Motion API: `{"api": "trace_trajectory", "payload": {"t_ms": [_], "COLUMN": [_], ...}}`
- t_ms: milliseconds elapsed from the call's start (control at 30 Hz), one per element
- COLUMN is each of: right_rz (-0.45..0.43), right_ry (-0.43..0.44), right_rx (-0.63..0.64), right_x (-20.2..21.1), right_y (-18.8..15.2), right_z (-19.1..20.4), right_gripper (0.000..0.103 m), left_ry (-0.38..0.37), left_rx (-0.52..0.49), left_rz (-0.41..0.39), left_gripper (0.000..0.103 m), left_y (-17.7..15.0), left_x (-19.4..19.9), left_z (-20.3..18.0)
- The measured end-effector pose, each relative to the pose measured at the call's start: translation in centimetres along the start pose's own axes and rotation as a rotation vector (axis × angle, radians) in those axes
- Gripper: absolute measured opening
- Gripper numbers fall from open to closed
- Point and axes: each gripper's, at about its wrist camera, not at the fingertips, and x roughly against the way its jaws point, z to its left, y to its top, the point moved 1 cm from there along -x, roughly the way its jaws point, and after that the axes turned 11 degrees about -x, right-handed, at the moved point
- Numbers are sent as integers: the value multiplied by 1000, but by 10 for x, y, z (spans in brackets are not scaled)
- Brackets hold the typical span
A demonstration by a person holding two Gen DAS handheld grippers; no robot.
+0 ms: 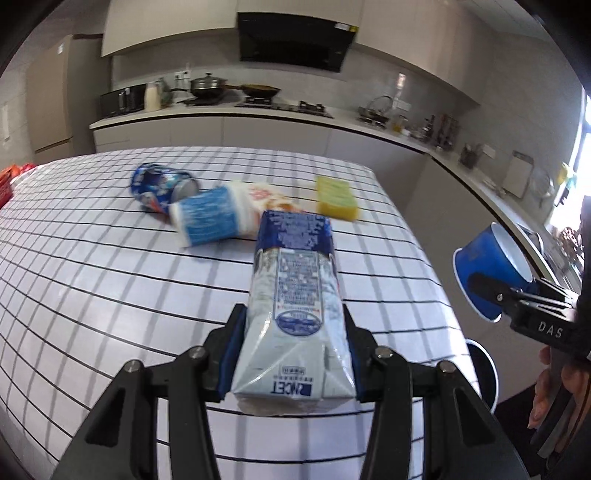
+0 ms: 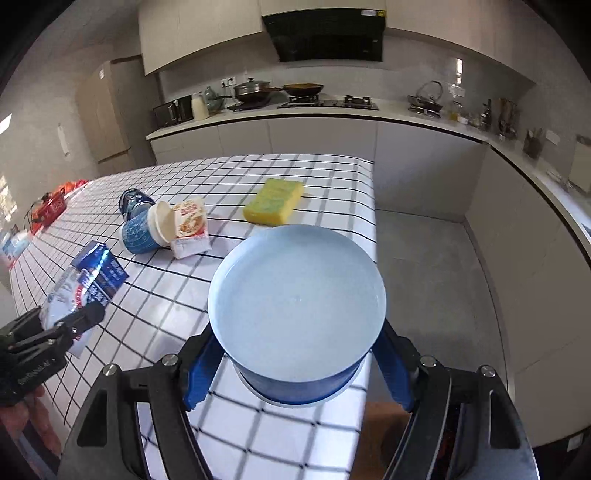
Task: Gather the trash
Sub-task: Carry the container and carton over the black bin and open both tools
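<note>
Fingers [image 1: 236, 354] of the left gripper [image 1: 293, 354] are clamped on the milk carton [image 1: 295, 295], held above the counter [image 1: 92, 258]. The right gripper [image 2: 295, 373] clamps the blue cup [image 2: 295, 295]. Both appear light and crushable; grip the side walls gently.

We stood in a home kitchen — a black range hood [image 2: 325, 31] hung over a gas hob [image 2: 328, 101] where a lidded pot [image 2: 253, 90] and a frying pan [image 2: 303, 88] sat. Pale cabinets [image 2: 199, 33] ran along the wall, a microwave [image 2: 173, 110] stood on the counter — and a checked cloth covered the worktop [image 2: 177, 314].
</note>
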Motion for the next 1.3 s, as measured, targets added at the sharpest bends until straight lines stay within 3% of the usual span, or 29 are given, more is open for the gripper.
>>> {"api": "trace_trajectory", "payload": {"t_ms": [667,1000,1300], "right_rz": [-43,-24,47], "right_ry": [-170,-184,-144], "right_rx": [-171,-173,-124], "right_x": [83,110,102], "right_y": [-38,-63,-91], "right_z": [-168,-239,-295], "right_gripper": [77,77,77], "left_ry": [-184,-269,-306], "left_rx": [-178,-244,-269], "left_rz": [7,40,103], "left_gripper": [48,48,48], "left_y": [10,1,-18], "left_x": [-10,-22,-46], "left_z": [-162,-245,-303]}}
